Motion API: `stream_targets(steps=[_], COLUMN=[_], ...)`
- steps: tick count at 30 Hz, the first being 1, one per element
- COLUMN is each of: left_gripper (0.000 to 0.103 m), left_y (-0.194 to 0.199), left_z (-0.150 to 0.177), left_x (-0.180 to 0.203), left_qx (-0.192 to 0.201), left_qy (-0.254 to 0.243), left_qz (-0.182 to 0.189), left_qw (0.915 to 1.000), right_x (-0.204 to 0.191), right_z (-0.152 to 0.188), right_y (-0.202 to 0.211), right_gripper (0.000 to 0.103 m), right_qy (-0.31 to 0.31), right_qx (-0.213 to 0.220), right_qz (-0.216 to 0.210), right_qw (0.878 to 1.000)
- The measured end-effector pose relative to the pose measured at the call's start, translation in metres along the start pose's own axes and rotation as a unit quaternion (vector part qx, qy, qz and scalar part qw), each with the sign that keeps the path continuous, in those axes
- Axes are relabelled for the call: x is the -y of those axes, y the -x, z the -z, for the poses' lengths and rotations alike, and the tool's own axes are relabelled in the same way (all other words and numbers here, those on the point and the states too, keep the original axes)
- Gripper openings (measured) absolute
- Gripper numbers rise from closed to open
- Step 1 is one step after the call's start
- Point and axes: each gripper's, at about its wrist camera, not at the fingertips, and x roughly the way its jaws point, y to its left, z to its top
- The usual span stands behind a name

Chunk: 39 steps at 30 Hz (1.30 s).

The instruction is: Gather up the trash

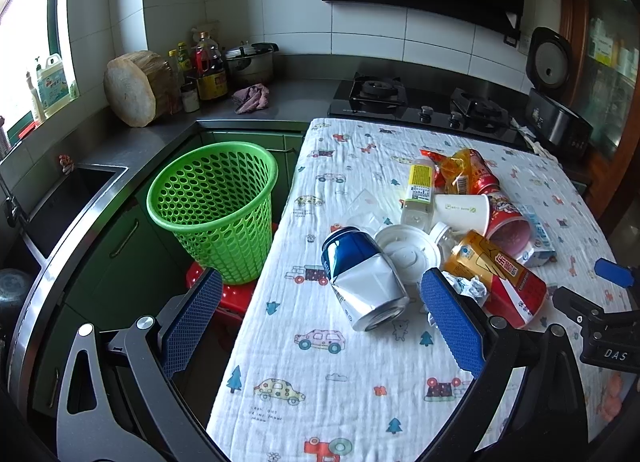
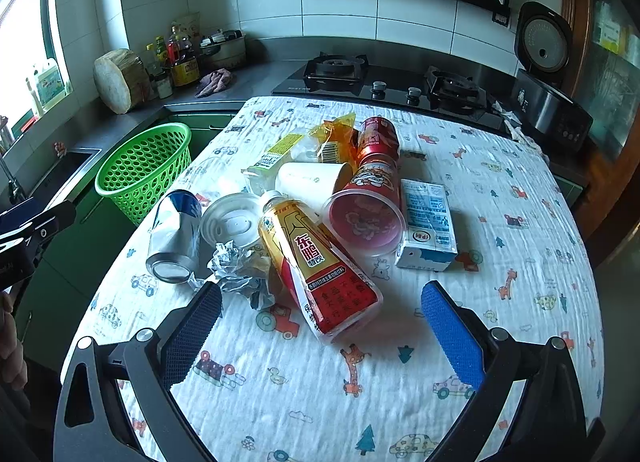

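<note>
A pile of trash lies on the table: a dented blue-and-white can (image 1: 362,276) (image 2: 176,234), a white plastic lid (image 1: 408,252) (image 2: 232,224), crumpled paper (image 2: 240,270), a yellow-and-red drink bottle (image 2: 320,270) (image 1: 500,272), a red cup (image 2: 368,214), a white paper cup (image 2: 312,178), a milk carton (image 2: 426,224) and wrappers. A green basket (image 1: 218,206) (image 2: 146,168) stands on a red stool left of the table. My left gripper (image 1: 320,326) is open, the can between its fingers' line. My right gripper (image 2: 320,334) is open just short of the bottle.
The table has a white cloth with cartoon cars (image 2: 520,222). Behind it are a gas hob (image 1: 424,102), a rice cooker (image 1: 556,102), a counter with bottles (image 1: 204,66), a chopping block (image 1: 134,88) and a sink (image 1: 68,198) at left.
</note>
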Motion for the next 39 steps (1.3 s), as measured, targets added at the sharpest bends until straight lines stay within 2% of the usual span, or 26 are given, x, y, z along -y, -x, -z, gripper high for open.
stream_targets(steps=[39], left_gripper=[0.098], left_y=[0.000], left_z=[-0.015], left_x=[0.001], left_qx=[0.004], left_qy=[0.007], left_qz=[-0.012], left_qw=[0.9999], right_x=[-0.003], right_z=[-0.009], right_y=[-0.003], right_gripper=[0.097], right_qy=[0.008], right_qx=[0.005], right_qz=[-0.005], right_qw=[1.000])
